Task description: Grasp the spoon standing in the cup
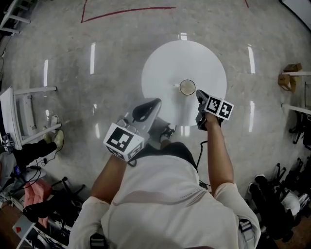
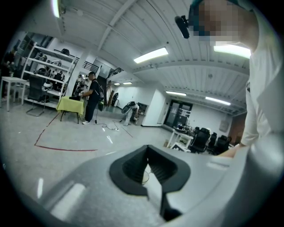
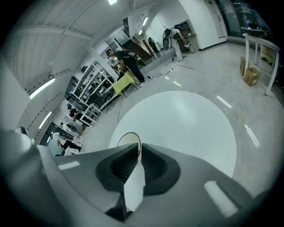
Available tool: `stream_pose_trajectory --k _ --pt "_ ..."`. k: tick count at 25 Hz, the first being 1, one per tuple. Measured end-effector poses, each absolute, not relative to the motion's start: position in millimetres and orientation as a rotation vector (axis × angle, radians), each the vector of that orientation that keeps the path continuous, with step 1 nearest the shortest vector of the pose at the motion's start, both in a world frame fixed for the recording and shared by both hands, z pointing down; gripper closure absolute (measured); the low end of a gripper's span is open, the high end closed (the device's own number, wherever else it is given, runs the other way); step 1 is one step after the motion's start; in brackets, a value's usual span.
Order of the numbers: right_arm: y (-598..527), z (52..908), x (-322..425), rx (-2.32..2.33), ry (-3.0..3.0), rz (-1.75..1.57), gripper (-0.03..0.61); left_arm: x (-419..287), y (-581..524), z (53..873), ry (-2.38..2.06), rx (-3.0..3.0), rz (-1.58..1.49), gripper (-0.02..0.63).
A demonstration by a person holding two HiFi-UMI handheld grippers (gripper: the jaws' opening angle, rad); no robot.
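Observation:
A cup stands near the middle of the round white table. A thin pale line pokes out at its left rim; I cannot tell if it is the spoon. My right gripper has its tips at the cup's right rim. In the right gripper view the jaws stand almost together with a thin slit between them. The cup rim shows just beyond the left jaw, and no spoon is visible there. My left gripper hangs raised at the table's near edge, its tips touching and holding nothing.
A cardboard box sits on the floor to the right beside white table legs. White furniture stands at the left. A red tape line runs across the floor beyond the table. A person in black stands far off by shelves.

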State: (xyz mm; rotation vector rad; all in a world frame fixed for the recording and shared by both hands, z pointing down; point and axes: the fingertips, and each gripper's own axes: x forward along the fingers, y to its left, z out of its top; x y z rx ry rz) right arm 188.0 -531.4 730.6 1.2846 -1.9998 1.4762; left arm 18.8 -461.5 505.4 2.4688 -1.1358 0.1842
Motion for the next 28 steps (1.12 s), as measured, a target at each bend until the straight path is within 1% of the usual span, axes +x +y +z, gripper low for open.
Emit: stream_pose_trajectory --k 2,7,12,18,28 --pt "-529.2 726.4 186.1 1.291 -2.013 1.48 0.568 15.6 -459.0 505.0 -1.138 2.47 0.184 0.612" --pt "-521.2 694.2 192.8 1.354 -2.065 1.372 0.569 13.0 -453.2 497.8 -1.132 2.488 0.169 0.612" --pt "-501.9 642.8 196.3 1.413 -2.155 1.275 0.569 9.5 -448.6 480.3 -1.106 2.533 0.138 0.612" --pt "-477.9 566.6 205.1 1.466 -2.299 1.189 0.569 25.6 -444.2 449.4 -1.046 2.618 0.097 0.612" --pt "-432.7 432.2 217.0 1.627 -2.563 0.766 0.569 37.1 -434.2 395.2 -0.99 2.738 0.04 0.612"
